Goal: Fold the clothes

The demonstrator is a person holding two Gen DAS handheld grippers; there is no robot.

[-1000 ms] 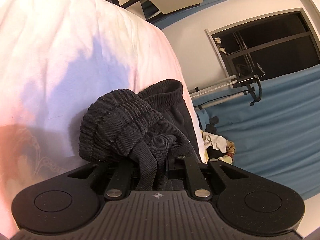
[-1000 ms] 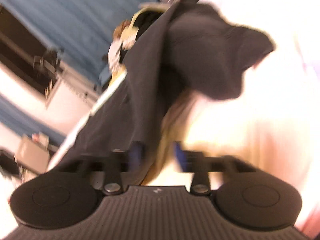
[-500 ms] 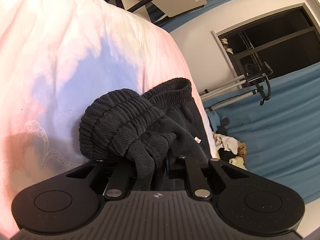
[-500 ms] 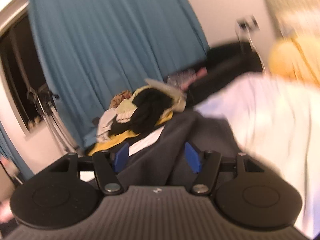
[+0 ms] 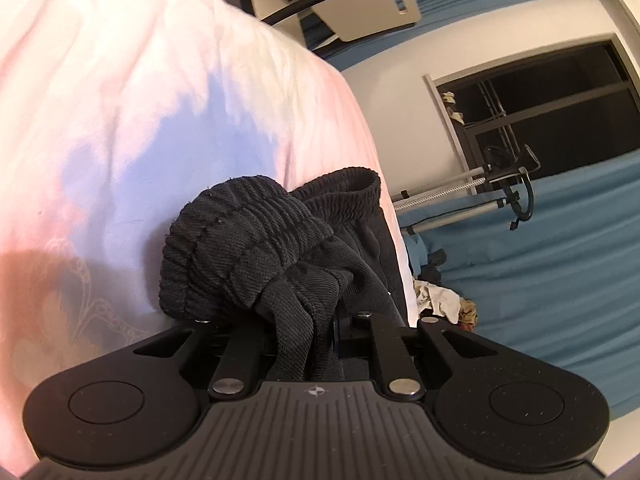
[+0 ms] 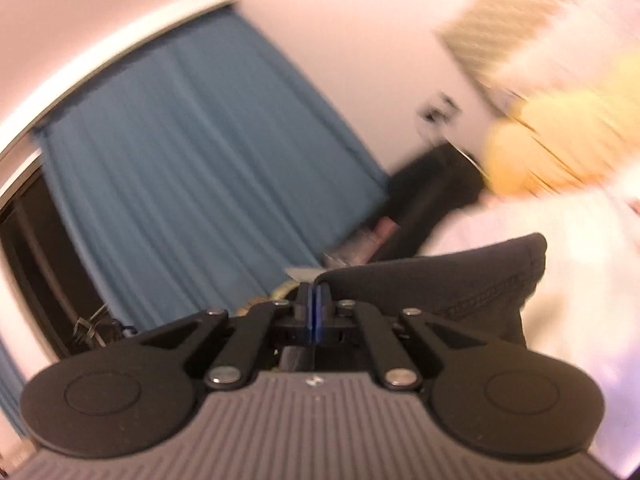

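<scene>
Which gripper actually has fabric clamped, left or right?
The left gripper: bunched black garment sits pinched in its jaws. The right gripper is shut pad-to-pad, cloth only beside it.

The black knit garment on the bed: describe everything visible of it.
The black knit garment looks like soft ribbed cotton, with a gathered elastic waistband standing open behind a bunched, rolled-up lump. It lies crumpled on the pale pink and white bedsheet. A twisted fold runs down into the left gripper, whose jaws are shut on it. The right wrist view is blurred; there, smoother dark fabric lies beside the shut right gripper.
</scene>
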